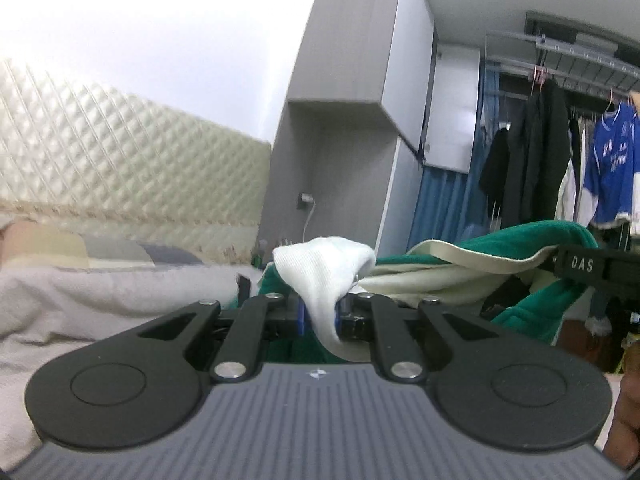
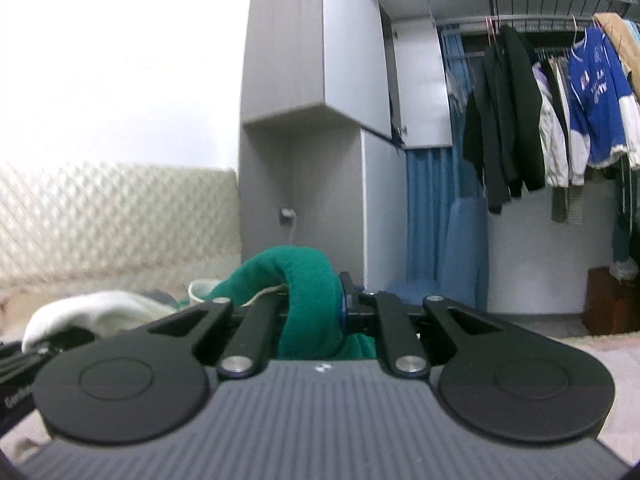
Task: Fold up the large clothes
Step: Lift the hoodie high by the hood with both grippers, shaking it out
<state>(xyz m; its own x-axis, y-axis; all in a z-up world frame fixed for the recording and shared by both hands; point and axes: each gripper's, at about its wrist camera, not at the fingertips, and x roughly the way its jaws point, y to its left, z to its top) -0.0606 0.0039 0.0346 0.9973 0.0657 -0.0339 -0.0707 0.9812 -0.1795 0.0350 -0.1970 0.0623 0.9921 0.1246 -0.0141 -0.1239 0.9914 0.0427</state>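
Behind, a grey wardrobe [image 2: 316, 80] and hanging clothes [image 2: 560, 112]; my left gripper [image 1: 320, 312] clamps the garment's white cuff [image 1: 324, 276], my right gripper [image 2: 316, 312] its green fabric [image 2: 308, 304].

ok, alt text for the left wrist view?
Left gripper, jaws closed on a white fabric fold of a green garment, held level above a bed. Behind: quilted headboard, grey wardrobe, hanging clothes.

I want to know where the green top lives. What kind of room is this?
Most likely a bedroom. There is a padded, quilted headboard behind a bed, a tall grey wardrobe, and a rail of hanging clothes, including a blue jersey.
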